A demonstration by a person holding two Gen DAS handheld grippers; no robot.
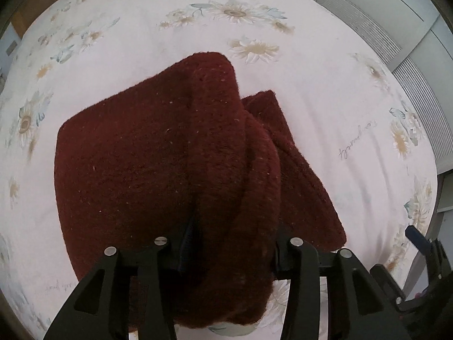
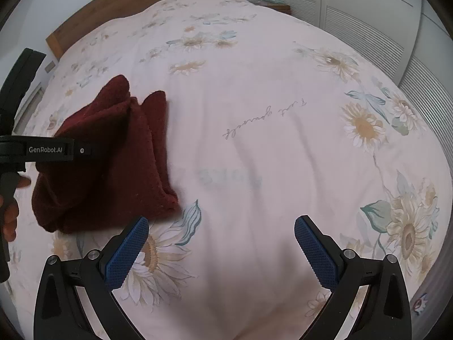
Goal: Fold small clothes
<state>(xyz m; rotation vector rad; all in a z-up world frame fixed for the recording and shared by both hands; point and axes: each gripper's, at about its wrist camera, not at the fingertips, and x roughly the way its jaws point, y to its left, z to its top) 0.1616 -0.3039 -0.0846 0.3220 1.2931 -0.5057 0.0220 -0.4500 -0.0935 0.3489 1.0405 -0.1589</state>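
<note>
**A:** Grippers, what's each one doing?

**B:** Left gripper (image 1: pixel 229 252) has its black fingers clamped on a thick fold of the dark red fuzzy knit garment (image 1: pixel 158 153), bunched up and held above the pale pink sunflower-print bedspread (image 1: pixel 325 119).

**A:** And the other?

**B:** Right gripper (image 2: pixel 220 249) hangs wide open, blue ribbed pads (image 2: pixel 127 252) holding nothing, garment off to its left.

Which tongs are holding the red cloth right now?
The left tongs: the red cloth bunches between their fingers. The right tongs are open over the bedsheet, blue pads bare.
</note>
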